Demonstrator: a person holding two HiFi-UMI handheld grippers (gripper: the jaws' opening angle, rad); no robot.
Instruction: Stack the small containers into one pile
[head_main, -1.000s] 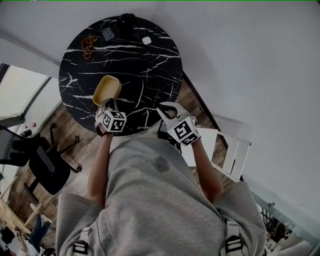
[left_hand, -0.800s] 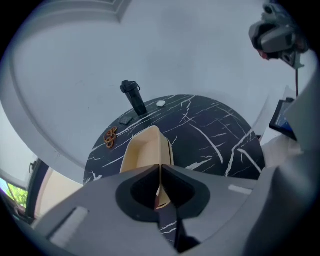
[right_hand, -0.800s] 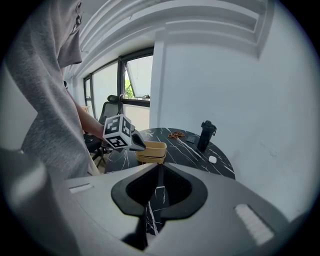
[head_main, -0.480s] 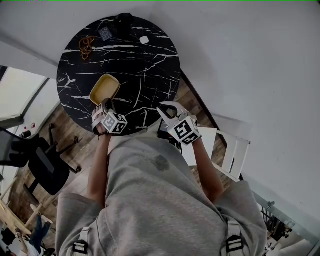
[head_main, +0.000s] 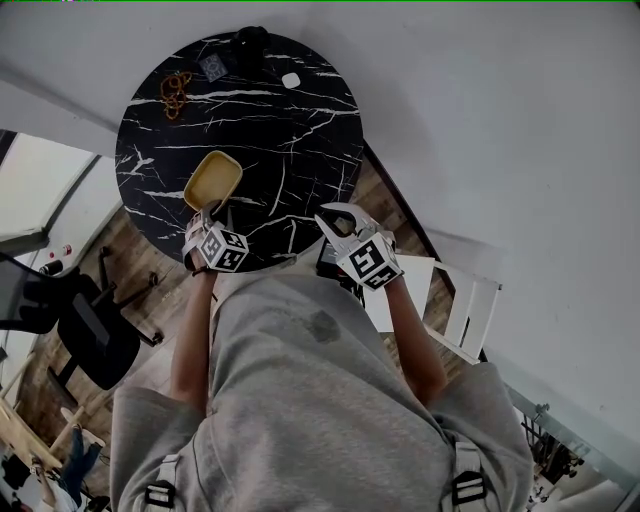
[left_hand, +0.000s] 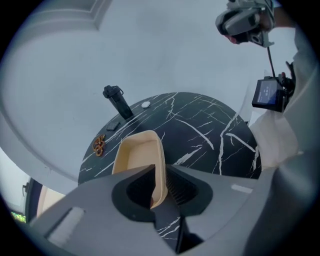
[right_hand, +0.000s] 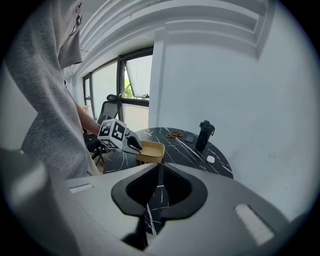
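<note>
The jaws of the left gripper (left_hand: 160, 172) had just been opening and stood apart around the near wall of the yellow container (left_hand: 136, 156). The right gripper (right_hand: 159, 167) hovered empty, jaws together.

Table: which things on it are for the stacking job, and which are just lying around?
For the job:
- yellow container

Just lying about:
- black bottle
- brown loops
- grey tag
- small white thing
</note>
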